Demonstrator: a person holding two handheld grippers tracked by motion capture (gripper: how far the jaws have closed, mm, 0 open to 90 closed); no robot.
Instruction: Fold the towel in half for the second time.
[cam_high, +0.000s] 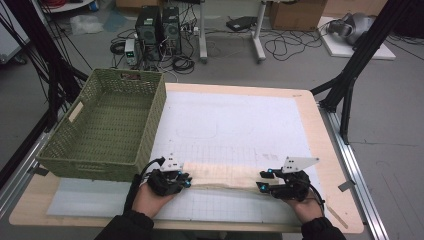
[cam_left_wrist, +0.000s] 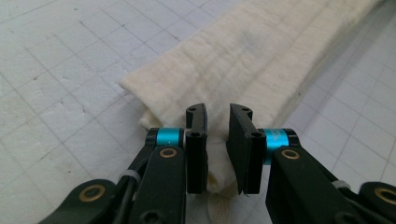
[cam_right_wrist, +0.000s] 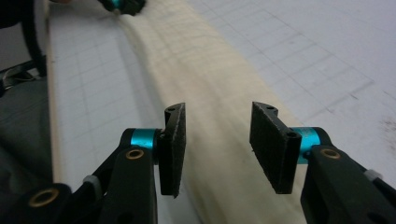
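Note:
A long folded cream cloth (cam_high: 225, 175) lies across the white grid mat (cam_high: 240, 120) near the table's front edge. My left gripper (cam_high: 187, 180) is at the cloth's left end. In the left gripper view its jaws (cam_left_wrist: 218, 112) stand close together with a bunched fold of cloth (cam_left_wrist: 261, 51) pinched between the pads. My right gripper (cam_high: 262, 181) is at the cloth's right end. In the right gripper view its jaws (cam_right_wrist: 219, 112) stand wide apart over the cloth (cam_right_wrist: 205, 79) without pressing on it. The left gripper (cam_right_wrist: 123, 4) shows at the cloth's far end.
A green woven basket (cam_high: 125, 75), with nothing in it, stands at the table's left, its near wall just behind my left hand. The wooden table edge (cam_high: 330, 150) runs along the right. Computers, cables and black frame legs are on the floor beyond.

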